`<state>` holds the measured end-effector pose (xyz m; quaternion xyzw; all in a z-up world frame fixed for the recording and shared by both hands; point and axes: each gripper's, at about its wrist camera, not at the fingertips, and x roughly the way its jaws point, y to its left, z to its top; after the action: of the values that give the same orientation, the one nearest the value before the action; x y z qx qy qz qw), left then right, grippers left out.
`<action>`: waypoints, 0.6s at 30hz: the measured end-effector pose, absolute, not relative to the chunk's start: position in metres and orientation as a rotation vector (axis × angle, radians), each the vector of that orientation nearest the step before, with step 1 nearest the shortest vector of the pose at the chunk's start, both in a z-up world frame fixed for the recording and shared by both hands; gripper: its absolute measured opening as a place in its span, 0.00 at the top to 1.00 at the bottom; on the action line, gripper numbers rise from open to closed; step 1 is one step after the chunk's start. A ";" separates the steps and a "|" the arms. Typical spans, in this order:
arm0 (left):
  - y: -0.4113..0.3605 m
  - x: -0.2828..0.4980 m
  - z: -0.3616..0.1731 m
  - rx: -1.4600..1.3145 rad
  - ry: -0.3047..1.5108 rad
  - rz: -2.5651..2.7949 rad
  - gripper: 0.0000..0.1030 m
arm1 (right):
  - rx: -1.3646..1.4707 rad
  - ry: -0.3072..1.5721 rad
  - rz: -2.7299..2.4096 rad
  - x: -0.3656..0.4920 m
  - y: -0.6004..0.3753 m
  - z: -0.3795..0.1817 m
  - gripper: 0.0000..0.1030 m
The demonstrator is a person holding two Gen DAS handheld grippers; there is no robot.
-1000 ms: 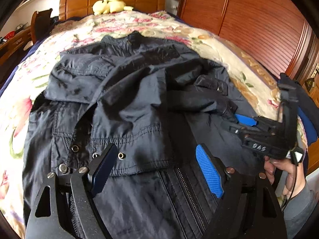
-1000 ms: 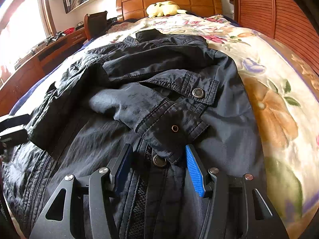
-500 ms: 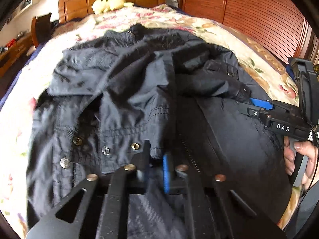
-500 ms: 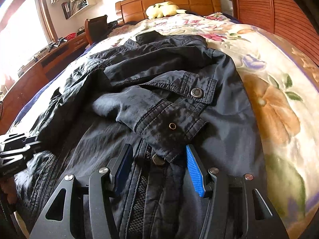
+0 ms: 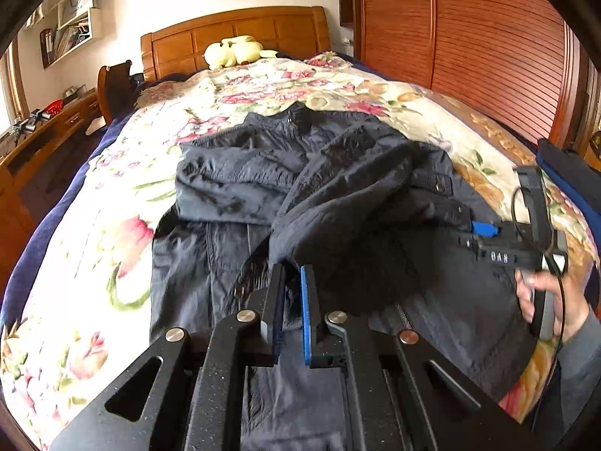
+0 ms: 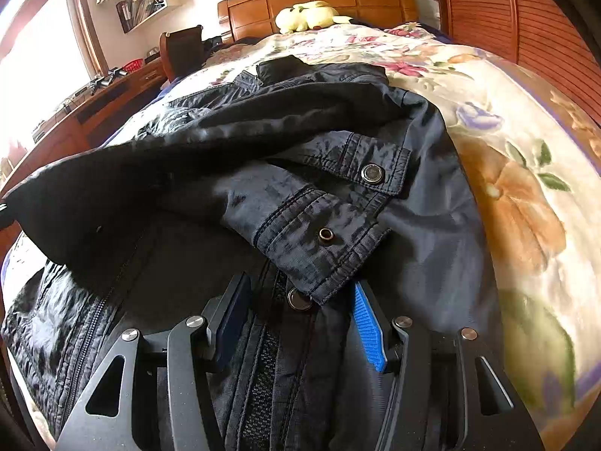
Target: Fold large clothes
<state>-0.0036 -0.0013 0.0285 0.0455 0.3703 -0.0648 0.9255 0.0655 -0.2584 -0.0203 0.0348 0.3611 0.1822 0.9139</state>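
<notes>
Left gripper (image 5: 291, 285) was spread a second ago; now pinching a jacket (image 5: 338, 206) sleeve, lifted off the bed (image 5: 112, 206). Right gripper (image 6: 300, 304) unchanged, spread over the hem. Only the left view shows the person's hand (image 5: 548, 300).

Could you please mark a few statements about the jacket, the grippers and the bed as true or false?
1. The left gripper is shut on dark fabric of the jacket. True.
2. The right gripper is clamped shut on a sleeve cuff. False: its jaws stand apart, over the jacket's zipper.
3. The jacket lies on a floral bedspread. True.
4. A yellow plush toy sits on the jacket. False: it lies apart, by the headboard.
</notes>
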 end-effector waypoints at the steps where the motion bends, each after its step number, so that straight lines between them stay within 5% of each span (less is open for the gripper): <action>1: 0.001 -0.007 0.026 0.095 0.766 -0.137 0.92 | 0.069 0.744 0.375 0.066 -0.258 -0.020 0.46; 5: 0.006 -0.012 0.018 0.115 0.761 -0.121 0.71 | 0.054 0.746 0.369 0.067 -0.254 -0.020 0.45; 18: 0.031 0.049 -0.040 0.108 0.921 -0.050 0.64 | 0.036 0.746 0.366 0.067 -0.251 -0.021 0.43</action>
<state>0.0486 0.0305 -0.0403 0.0521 0.4439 -0.0242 0.8942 0.0674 -0.2514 -0.0213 0.0176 0.3624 0.1778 0.9147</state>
